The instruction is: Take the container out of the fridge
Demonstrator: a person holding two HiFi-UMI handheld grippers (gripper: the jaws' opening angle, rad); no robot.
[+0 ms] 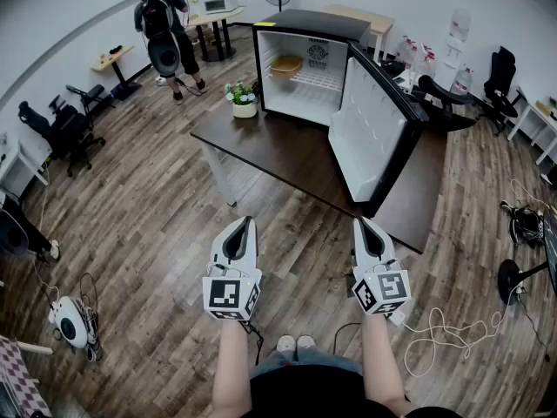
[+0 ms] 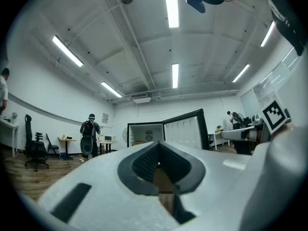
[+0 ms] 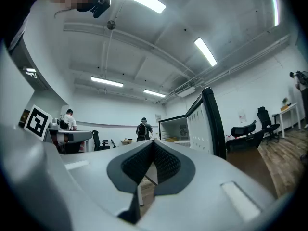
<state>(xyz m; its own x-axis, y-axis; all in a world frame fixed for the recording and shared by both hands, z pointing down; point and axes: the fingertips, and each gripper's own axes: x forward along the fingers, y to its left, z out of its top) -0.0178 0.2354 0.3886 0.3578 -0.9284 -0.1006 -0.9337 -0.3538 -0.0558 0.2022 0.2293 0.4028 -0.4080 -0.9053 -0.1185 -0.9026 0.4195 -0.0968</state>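
2 closed grippers [image 1: 246, 222] [image 1: 360, 223]; container [image 1: 285, 64] in fridge [image 1: 313, 21]

A potted plant [image 1: 243, 99] stands on the dark table [image 1: 261, 142], a person [image 1: 164, 33] beyond.

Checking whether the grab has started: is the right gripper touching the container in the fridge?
Apart. The head view shows the right gripper near the table's front edge and the container on the fridge shelf, table top between them.

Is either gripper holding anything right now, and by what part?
Nothing is held. The left gripper and right gripper are both shut and empty, short of the open fridge, where the container sits on a shelf.
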